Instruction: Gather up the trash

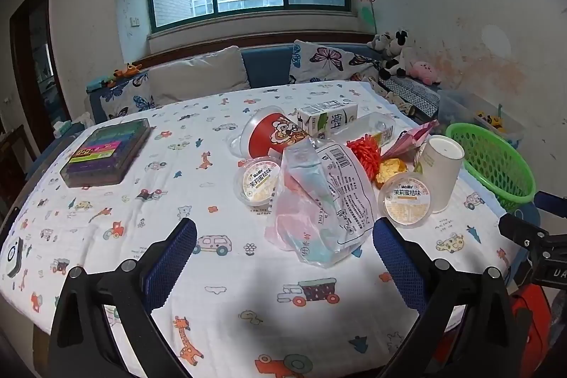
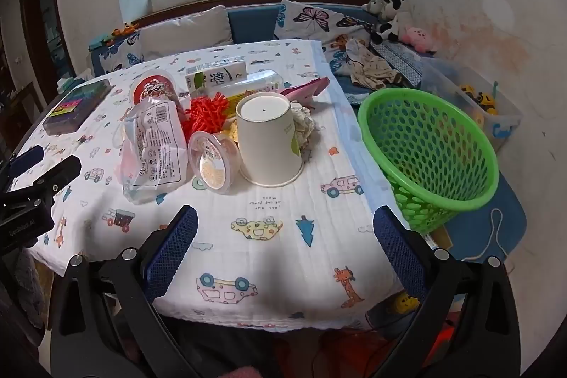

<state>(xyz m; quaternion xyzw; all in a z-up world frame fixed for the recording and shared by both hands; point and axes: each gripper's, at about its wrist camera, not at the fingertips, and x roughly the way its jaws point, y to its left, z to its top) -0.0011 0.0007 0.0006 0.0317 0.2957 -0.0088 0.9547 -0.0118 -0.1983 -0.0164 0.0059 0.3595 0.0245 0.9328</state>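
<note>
Right wrist view gives you the whole picture: the green basket (image 2: 430, 151) stands tilted at the right edge of the table (image 2: 283, 271), its mouth toward you, and as far as you can see into it there is nothing inside, so by my reading the collecting has not started. Your right gripper (image 2: 285, 232) hovers over bare cloth with its blue pads spread wide and nothing between them. Just ahead stands the upturned white paper cup (image 2: 267, 139), with a round pudding cup (image 2: 212, 163) leaning against its left side and the crumpled plastic bag (image 2: 152, 147) left of that. Behind them you have the orange mesh (image 2: 205, 114), a milk carton (image 2: 218, 77), a red noodle bowl (image 2: 152, 91), a clear bottle (image 2: 255, 84) on its side, a pink wrapper (image 2: 304, 91) and a crumpled paper wad (image 2: 303, 126). Over on the left wrist view, your left gripper (image 1: 283, 245) is just as wide open and empty, the plastic bag lying just past its fingertips, and a second pudding cup (image 1: 257, 183) sits left of the bag. Every piece is on the cloth, clustered near the basket, so the full pile is left to move. The coloured box (image 1: 106, 151) at far left looks like no trash to me.
</note>
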